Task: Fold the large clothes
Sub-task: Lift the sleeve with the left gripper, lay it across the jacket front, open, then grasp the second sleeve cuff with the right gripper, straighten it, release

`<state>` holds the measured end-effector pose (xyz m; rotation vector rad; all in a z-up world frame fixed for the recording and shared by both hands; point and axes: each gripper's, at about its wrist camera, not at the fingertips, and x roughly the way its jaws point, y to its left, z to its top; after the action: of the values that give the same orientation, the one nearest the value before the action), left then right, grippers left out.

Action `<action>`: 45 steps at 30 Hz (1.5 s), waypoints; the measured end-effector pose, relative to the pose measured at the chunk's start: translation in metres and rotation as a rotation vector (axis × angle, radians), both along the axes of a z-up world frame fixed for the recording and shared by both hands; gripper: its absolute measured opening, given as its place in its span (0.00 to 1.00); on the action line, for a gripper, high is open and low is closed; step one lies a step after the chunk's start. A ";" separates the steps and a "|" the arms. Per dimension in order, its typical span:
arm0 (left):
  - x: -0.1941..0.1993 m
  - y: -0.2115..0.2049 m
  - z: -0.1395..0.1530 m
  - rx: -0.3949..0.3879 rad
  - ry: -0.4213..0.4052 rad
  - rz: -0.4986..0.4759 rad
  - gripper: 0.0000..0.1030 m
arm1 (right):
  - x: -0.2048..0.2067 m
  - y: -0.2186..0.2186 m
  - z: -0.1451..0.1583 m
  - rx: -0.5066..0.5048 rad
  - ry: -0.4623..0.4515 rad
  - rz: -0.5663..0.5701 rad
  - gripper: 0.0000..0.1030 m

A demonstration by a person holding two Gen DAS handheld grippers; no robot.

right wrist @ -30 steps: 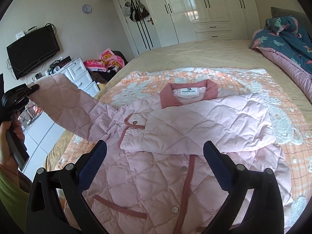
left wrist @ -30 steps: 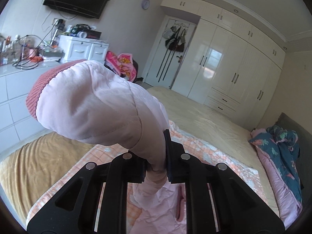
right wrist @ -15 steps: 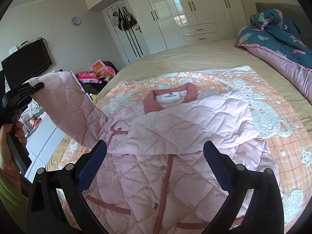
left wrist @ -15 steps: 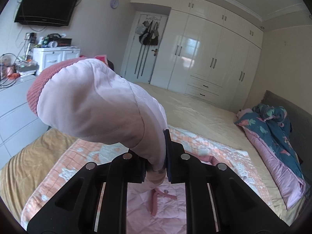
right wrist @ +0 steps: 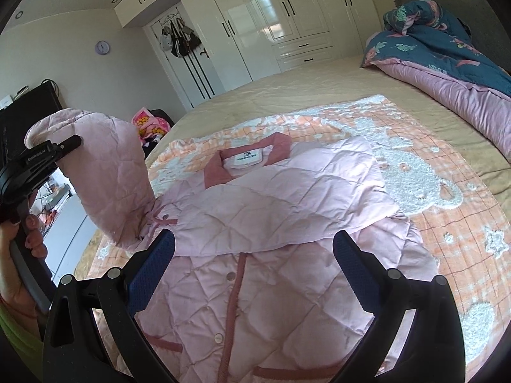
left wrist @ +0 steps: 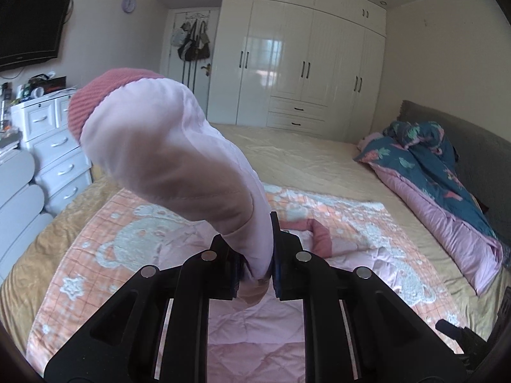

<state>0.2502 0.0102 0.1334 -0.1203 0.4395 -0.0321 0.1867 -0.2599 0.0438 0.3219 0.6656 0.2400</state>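
Note:
A pink quilted jacket (right wrist: 255,249) lies front-up on the bed, collar (right wrist: 249,159) toward the far side. One sleeve (right wrist: 287,198) lies folded across its chest. My left gripper (left wrist: 255,255) is shut on the other sleeve (left wrist: 179,166), holding it raised above the bed; its knit cuff (left wrist: 95,95) points up. That gripper also shows in the right wrist view (right wrist: 60,148) at the left, with the lifted sleeve (right wrist: 111,185). My right gripper (right wrist: 254,268) is open and empty, hovering over the jacket's front.
The jacket rests on an orange-and-white blanket (right wrist: 415,175) spread over the tan bed (left wrist: 303,153). A rolled blue-and-pink duvet (right wrist: 447,63) lies along the right side. White drawers (left wrist: 54,153) stand at the left; wardrobes (left wrist: 303,63) line the far wall.
My left gripper has carried the raised sleeve inward, toward the jacket's body, and turned right. My right gripper has come closer over the jacket and stays open.

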 end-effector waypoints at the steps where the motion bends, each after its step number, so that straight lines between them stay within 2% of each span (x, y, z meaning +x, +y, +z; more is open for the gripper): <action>1: 0.002 -0.007 -0.002 0.005 0.005 -0.009 0.08 | 0.001 -0.003 -0.001 0.001 0.000 -0.004 0.96; 9: 0.017 -0.057 -0.033 0.067 0.058 -0.086 0.08 | 0.008 -0.032 -0.010 -0.017 -0.008 -0.074 0.96; 19: 0.031 -0.108 -0.085 0.168 0.149 -0.171 0.08 | 0.012 -0.074 -0.034 0.035 0.032 -0.148 0.96; 25: 0.031 -0.136 -0.124 0.247 0.207 -0.203 0.08 | 0.010 -0.097 -0.041 0.076 0.045 -0.196 0.96; 32: 0.028 -0.159 -0.152 0.348 0.250 -0.228 0.12 | 0.011 -0.113 -0.050 0.104 0.065 -0.231 0.96; 35: 0.023 -0.170 -0.165 0.414 0.267 -0.245 0.19 | 0.011 -0.116 -0.052 0.099 0.071 -0.244 0.96; 37: 0.020 -0.174 -0.172 0.435 0.279 -0.265 0.30 | 0.011 -0.117 -0.054 0.108 0.080 -0.248 0.96; 39: 0.017 -0.177 -0.177 0.447 0.309 -0.290 0.67 | 0.012 -0.119 -0.057 0.123 0.088 -0.248 0.96; 42: 0.011 -0.180 -0.185 0.492 0.338 -0.305 0.71 | 0.013 -0.119 -0.058 0.139 0.098 -0.244 0.96; 45: 0.001 -0.174 -0.186 0.475 0.361 -0.361 0.82 | 0.014 -0.117 -0.059 0.134 0.102 -0.238 0.96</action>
<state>0.2514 -0.1642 -0.0525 0.4285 0.8129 -0.2621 0.2007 -0.3768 -0.0149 0.5404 0.7067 0.0402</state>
